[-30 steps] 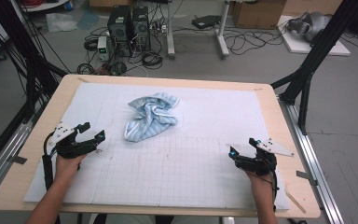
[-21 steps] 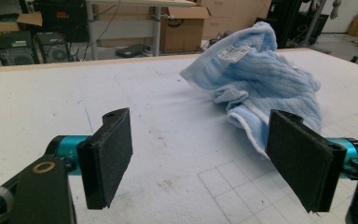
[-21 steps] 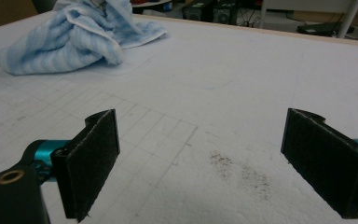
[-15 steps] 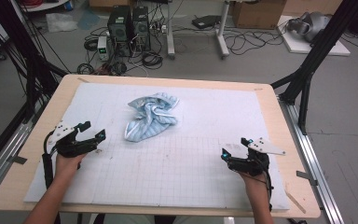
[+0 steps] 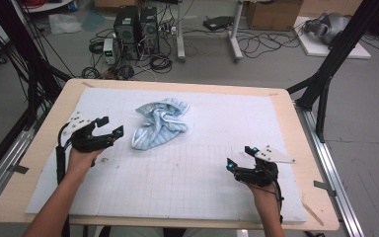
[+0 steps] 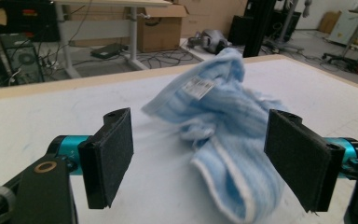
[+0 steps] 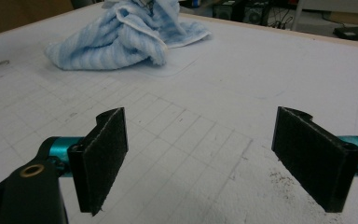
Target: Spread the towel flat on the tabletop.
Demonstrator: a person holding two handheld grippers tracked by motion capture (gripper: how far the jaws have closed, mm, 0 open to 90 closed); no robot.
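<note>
Room, high view: workshop floor with computer towers [image 5: 138, 24], loose cables and cardboard boxes beyond a wooden surface [image 5: 296, 128] covered by a white gridded mat [image 5: 187, 182].
Towel, high view: blue-and-white striped towel [image 5: 159, 123] lies crumpled in a heap on the mat, left of centre toward the far edge.
Left gripper, high view: left gripper [image 5: 109, 127] sits just beside the towel's left side, jaws spread wide, touching nothing.
Right gripper, high view: right gripper [image 5: 239, 157] is low over the mat near the front right, well apart from the towel, jaws spread wide and empty.
Progress: judging by the heap, nothing is yet grasped, spread or folded; all of the handling is left.
Left gripper view: towel [image 6: 223, 126] lies close ahead between the wide jaws, not touched.
Label, left gripper view: small white sewn tag [image 6: 201, 87] on the towel, print too blurred to read.
Right gripper view: towel [image 7: 126, 32] far ahead; bare grid between the wide jaws; no writing seen.
</note>
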